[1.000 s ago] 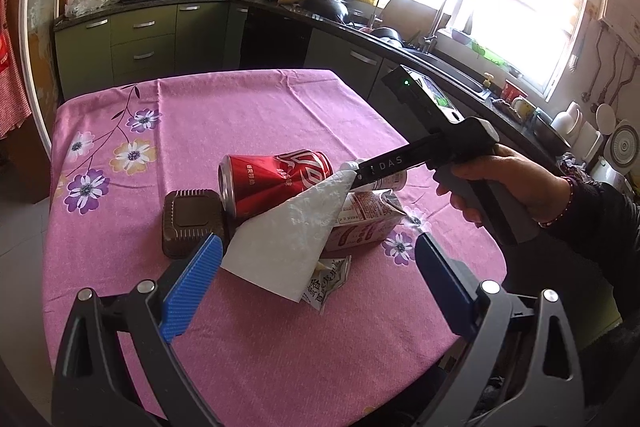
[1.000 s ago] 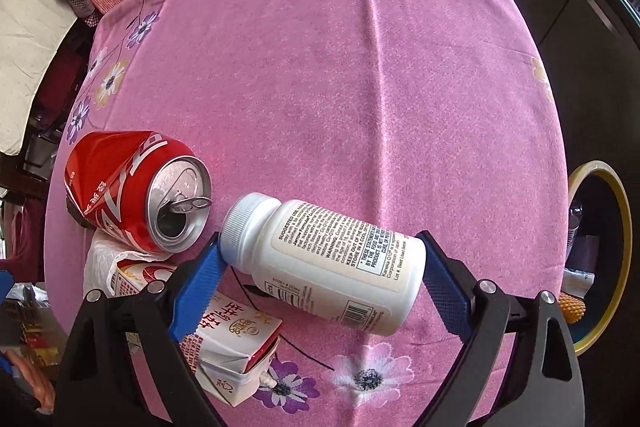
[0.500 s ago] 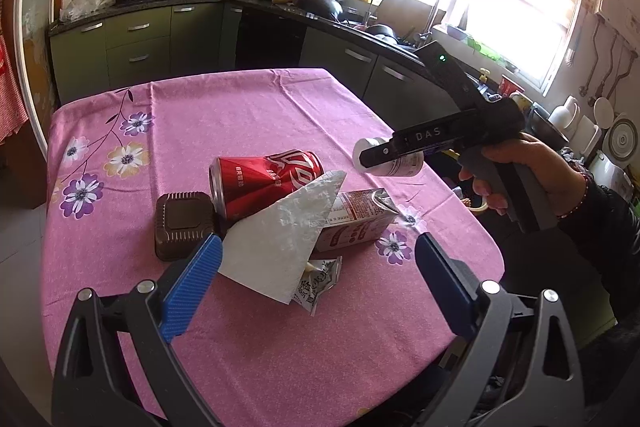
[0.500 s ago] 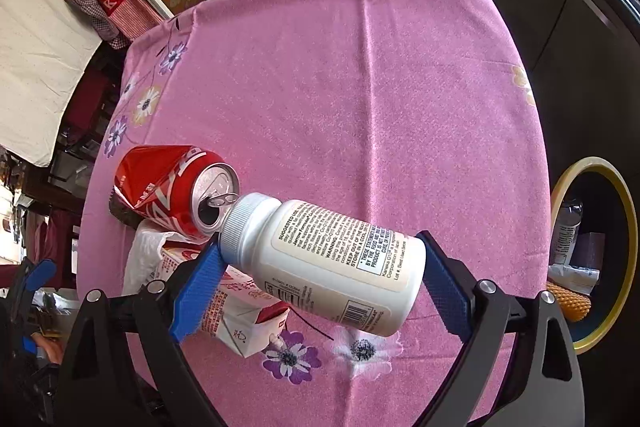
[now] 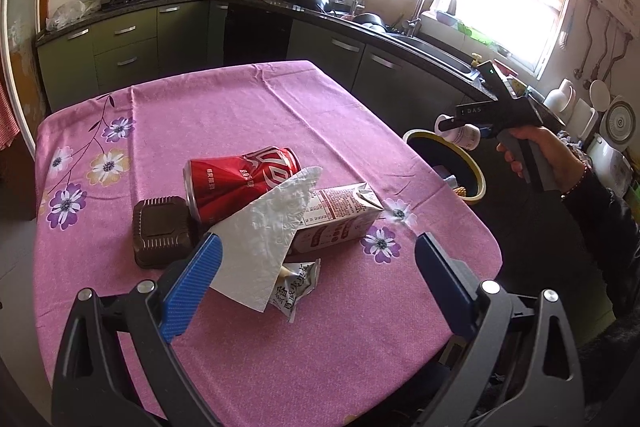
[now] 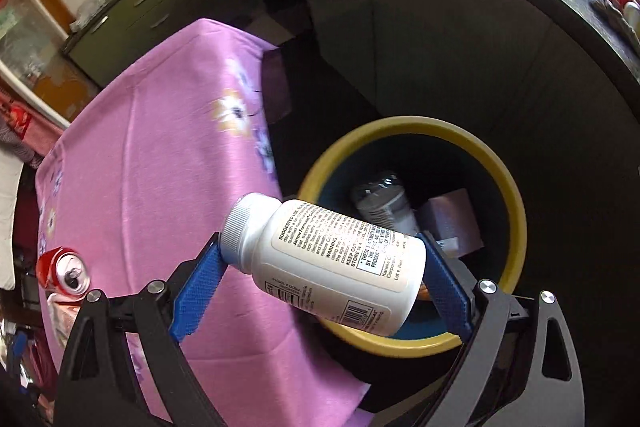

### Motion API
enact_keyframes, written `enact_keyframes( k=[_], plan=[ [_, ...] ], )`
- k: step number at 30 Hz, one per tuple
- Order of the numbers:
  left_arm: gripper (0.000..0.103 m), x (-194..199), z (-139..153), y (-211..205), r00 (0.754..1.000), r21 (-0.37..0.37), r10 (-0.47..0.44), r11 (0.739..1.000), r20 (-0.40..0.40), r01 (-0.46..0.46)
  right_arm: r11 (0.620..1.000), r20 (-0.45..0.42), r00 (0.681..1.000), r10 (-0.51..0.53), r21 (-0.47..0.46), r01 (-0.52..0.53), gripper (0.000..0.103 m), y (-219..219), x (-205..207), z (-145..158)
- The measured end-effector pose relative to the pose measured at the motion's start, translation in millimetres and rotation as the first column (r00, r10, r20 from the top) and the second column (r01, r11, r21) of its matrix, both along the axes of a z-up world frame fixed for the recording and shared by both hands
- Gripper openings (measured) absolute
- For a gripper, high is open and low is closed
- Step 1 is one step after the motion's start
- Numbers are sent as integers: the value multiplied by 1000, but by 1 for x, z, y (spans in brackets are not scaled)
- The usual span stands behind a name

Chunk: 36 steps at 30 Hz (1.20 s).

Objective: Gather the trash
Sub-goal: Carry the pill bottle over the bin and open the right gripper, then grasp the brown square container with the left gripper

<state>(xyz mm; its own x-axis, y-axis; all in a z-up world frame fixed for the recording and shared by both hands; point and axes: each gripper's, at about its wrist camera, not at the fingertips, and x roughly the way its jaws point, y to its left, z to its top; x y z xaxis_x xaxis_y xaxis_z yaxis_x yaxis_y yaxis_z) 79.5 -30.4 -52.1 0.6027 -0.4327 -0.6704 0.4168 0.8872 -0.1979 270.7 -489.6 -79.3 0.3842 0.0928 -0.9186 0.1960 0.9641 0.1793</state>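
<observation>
My right gripper point(image 6: 320, 279) is shut on a white pill bottle point(image 6: 324, 263), held sideways in the air just above the near rim of a yellow-rimmed trash bin point(image 6: 516, 211). The left wrist view shows that gripper point(image 5: 460, 135) and bottle point(image 5: 464, 135) over the bin point(image 5: 478, 171) off the table's right edge. My left gripper point(image 5: 316, 279) hangs open over the near part of the pink table, nothing between its fingers. In front of it lie a red soda can point(image 5: 236, 179), a white tissue point(image 5: 268, 239), a milk carton point(image 5: 340, 219), a snack wrapper point(image 5: 296, 287) and a brown box point(image 5: 162, 231).
The pink flowered tablecloth point(image 5: 240, 107) covers the table. Dark kitchen cabinets point(image 5: 120, 47) and a counter with pots run along the back and right. The bin holds a grey bottle point(image 6: 380, 203) and a purple carton point(image 6: 452, 219). A hand point(image 5: 548, 155) holds the right gripper.
The right gripper has carried the pill bottle up off the table and rightwards to above the trash bin. The left gripper has drawn back slightly and stays open.
</observation>
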Motion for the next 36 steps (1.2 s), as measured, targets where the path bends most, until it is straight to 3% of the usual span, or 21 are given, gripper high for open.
enact_keyframes(
  k=[7,13,21,27,32,36],
  plan=[
    [92,1,0,-8,1000,27,-8,1000,-3,8,993,-28,996,-89,-73,87,94,-46,21,-41],
    [93,4,-4,-5,1000,37,-3,999,-19,3,995,19,995,-93,-27,94,97,-56,4,-33],
    [93,20,-16,23,997,38,57,998,-53,-55,1000,116,993,-13,28,10,97,-15,-42,-4],
    [93,43,-26,43,988,125,137,984,-68,-128,997,102,994,36,61,-43,97,10,-55,-14],
    [93,64,-36,64,966,164,241,961,-88,-225,995,96,994,57,82,-65,97,24,-54,-23],
    [93,74,-52,72,958,181,267,952,-104,-246,992,90,993,70,101,-79,97,31,-55,-27]
  ],
)
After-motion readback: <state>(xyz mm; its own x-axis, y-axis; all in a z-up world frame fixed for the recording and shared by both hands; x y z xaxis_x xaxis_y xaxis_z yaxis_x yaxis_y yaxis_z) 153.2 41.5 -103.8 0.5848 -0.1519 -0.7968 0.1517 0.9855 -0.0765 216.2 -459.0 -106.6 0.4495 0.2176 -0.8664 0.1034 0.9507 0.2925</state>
